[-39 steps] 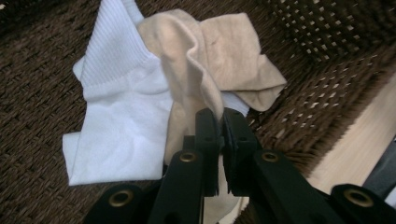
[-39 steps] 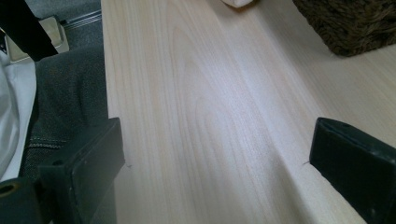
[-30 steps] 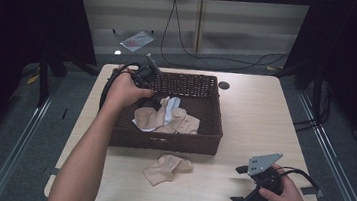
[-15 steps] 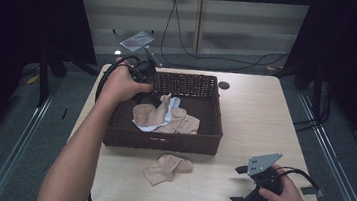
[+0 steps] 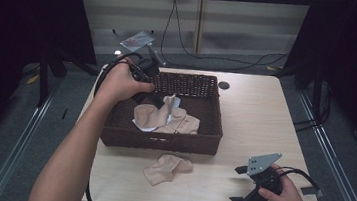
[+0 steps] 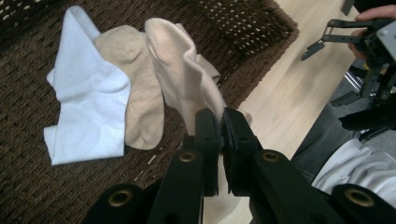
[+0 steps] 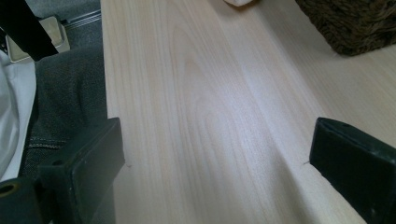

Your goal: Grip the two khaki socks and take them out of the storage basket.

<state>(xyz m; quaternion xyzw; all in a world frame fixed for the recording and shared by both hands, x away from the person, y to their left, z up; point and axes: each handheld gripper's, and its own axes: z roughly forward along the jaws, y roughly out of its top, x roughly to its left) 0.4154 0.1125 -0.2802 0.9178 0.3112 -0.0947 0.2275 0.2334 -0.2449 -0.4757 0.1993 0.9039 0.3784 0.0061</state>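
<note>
Left tongs [image 6: 218, 122], pinching the beige sock [image 6: 180, 74], now ride higher than a second ago, the sock trailing below them over the basket [image 5: 192, 89] — extraction under way; right tongs [image 5: 247, 195], spread, idle on the bench [image 5: 255, 118].

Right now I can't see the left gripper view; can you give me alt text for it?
The left gripper is shut on the edge of a beige sock, lifting it above a dark wicker basket. Another beige sock and a white sock lie on the basket floor.
</note>
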